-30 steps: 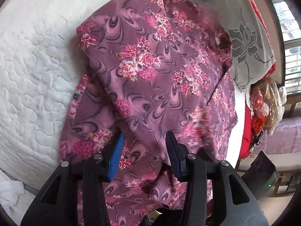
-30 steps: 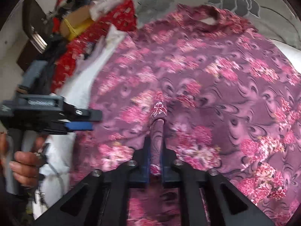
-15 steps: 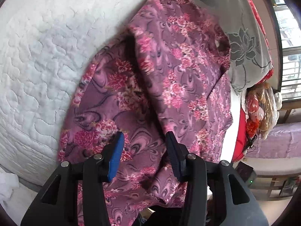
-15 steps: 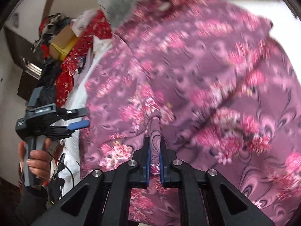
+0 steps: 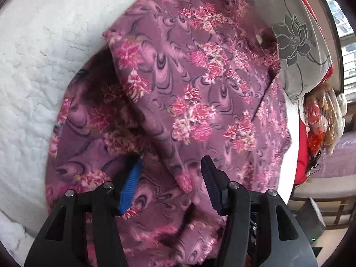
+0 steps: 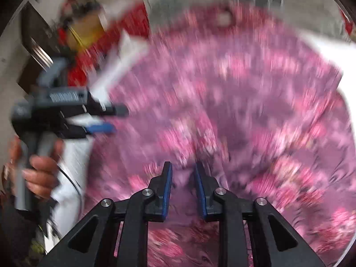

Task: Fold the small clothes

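A purple garment with pink flowers [image 5: 200, 89] lies on the white quilted bed [image 5: 33, 66], one layer folded over toward the left. My left gripper [image 5: 171, 178] hovers at its near edge. Its jaws are opening, and a ridge of the cloth runs between the blue pads without being pressed. The right wrist view is blurred by motion. There my right gripper [image 6: 181, 173] is over the same garment [image 6: 244, 89], its jaws opening with a clear gap and cloth lying below them. The left gripper [image 6: 111, 120] also shows there, held by a hand [image 6: 40, 173].
A grey pillow with a flower print [image 5: 296, 44] lies past the garment. Red cloth and a plastic bag [image 5: 322, 115] are piled beside the bed on the right, near a black device [image 5: 311, 222]. More red clutter [image 6: 89, 33] sits at the upper left of the right wrist view.
My right gripper was shut on a pinched fold of the garment and has let it go. The left jaws stand wider. The folded layer has settled across the garment.
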A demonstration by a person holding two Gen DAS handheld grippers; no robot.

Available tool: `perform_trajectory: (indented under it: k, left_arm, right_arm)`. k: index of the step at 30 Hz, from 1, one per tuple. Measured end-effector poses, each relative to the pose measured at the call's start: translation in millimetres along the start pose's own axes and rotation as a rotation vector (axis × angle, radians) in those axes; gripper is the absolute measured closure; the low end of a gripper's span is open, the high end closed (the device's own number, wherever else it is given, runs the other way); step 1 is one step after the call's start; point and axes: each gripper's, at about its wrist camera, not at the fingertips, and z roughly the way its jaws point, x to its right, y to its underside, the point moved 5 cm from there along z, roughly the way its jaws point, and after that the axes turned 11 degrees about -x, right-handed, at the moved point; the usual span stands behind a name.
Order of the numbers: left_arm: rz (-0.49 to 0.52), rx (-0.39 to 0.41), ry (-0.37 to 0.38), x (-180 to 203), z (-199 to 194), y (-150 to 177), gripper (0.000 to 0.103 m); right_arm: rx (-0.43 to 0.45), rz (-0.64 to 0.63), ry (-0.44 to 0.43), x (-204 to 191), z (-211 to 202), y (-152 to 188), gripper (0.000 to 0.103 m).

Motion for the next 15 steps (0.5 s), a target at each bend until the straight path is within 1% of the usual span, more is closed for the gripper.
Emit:
perform_trajectory:
  k: [2,3,4,6,8,10,11,12,13,15]
  left_arm:
    - [0.009,0.006,0.016,3.3,-9.9,3.4,0.049]
    - [0.011,-0.003,0.039,4.9,-15.2,7.3,0.049]
    - [0.020,-0.006,0.079,7.3,-20.2,12.1,0.049]
    - [0.031,-0.002,0.106,8.7,-23.4,22.0,0.048]
    - [0.041,-0.022,0.086,7.7,-12.2,31.7,0.045]
    - [0.052,-0.063,0.038,7.1,7.0,38.8,0.045]
    - [0.072,-0.045,0.015,9.5,10.0,41.8,0.045]
    - [0.089,-0.037,-0.002,12.6,8.7,43.3,0.044]
    - [0.103,-0.038,-0.020,16.0,6.5,44.3,0.044]
    - [0.100,-0.056,-0.018,18.1,4.0,44.2,0.044]
  right_arm:
    - [0.012,-0.018,-0.001,-2.2,-3.3,-0.2,0.083]
    - [0.007,-0.013,-0.003,-2.8,-7.1,-1.9,0.080]
    - [0.020,-0.006,-0.019,-3.6,-15.8,-2.9,0.079]
    - [0.052,-0.020,-0.049,-5.5,-31.6,-1.9,0.079]
    - [0.042,-0.024,-0.060,-6.1,-32.6,-0.8,0.078]
    - [-0.006,-0.020,-0.057,-5.1,-20.1,4.1,0.078]
    - [-0.070,-0.018,-0.035,-3.6,-4.2,9.1,0.079]
    - [-0.085,-0.023,-0.024,-0.9,-0.3,11.9,0.080]
    - [-0.054,-0.034,-0.020,-1.9,-2.5,13.0,0.080]
    - [-0.064,-0.025,-0.021,-2.9,-6.7,13.0,0.080]
